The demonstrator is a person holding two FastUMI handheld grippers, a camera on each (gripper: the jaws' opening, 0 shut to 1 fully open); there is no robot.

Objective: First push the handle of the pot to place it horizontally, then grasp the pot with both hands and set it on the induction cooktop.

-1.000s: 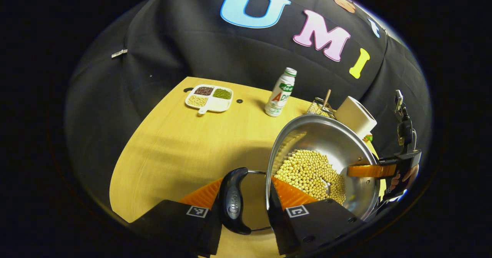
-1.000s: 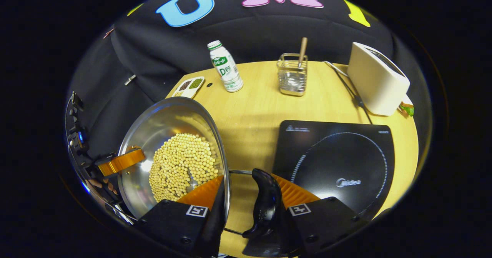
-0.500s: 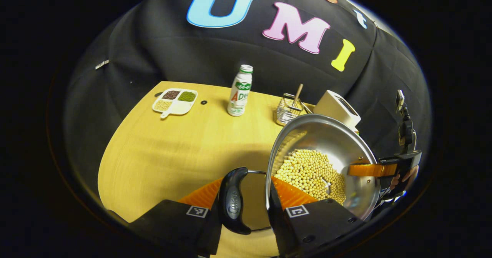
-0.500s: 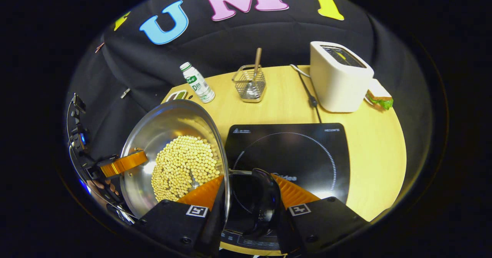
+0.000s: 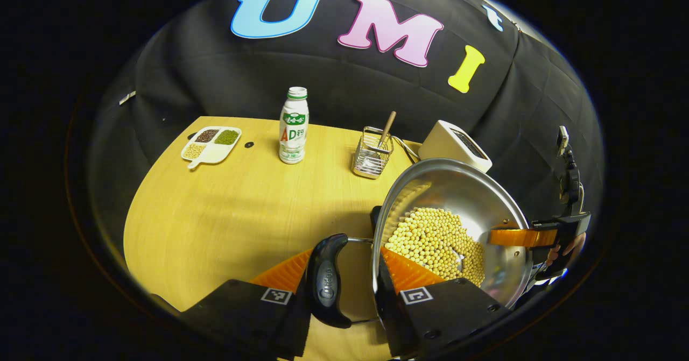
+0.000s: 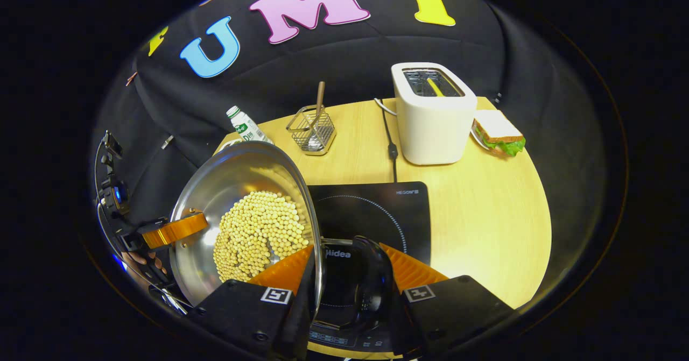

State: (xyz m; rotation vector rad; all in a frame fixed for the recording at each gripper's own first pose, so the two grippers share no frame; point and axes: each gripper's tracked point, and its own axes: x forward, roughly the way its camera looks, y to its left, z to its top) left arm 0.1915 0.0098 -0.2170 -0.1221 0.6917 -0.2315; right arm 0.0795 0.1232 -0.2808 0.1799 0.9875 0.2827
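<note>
In the left gripper view, the left tool [image 5: 344,275] is clamped on the pot [image 5: 449,226]: one finger [image 5: 280,275] presses outside the black left handle [image 5: 327,280], the other [image 5: 409,275] sits inside the rim, on the heap of pale beans [image 5: 436,242]. The steel pot is carried ahead and to this tool's right, above the tabletop [image 5: 226,216]; at its far rim the right tool [image 5: 530,237] grips from the opposite side. Beyond the tool stand a divided dish [image 5: 211,144], a bottle [image 5: 294,126], a wire basket [image 5: 371,154] and a toaster [image 5: 455,146]. In the right gripper view, the right tool [image 6: 347,277] is closed likewise on the right handle [image 6: 371,285] and pot rim, the pot [image 6: 245,216] lying ahead and to this tool's left, with the left tool [image 6: 172,231] biting its far edge. The induction cooktop [image 6: 377,210] lies directly beneath and ahead of the tool, the pot's near rim overlapping its left edge. Farther ahead stand the toaster [image 6: 433,113], a sandwich [image 6: 498,132], the basket [image 6: 312,129] and the bottle [image 6: 247,127].
</note>
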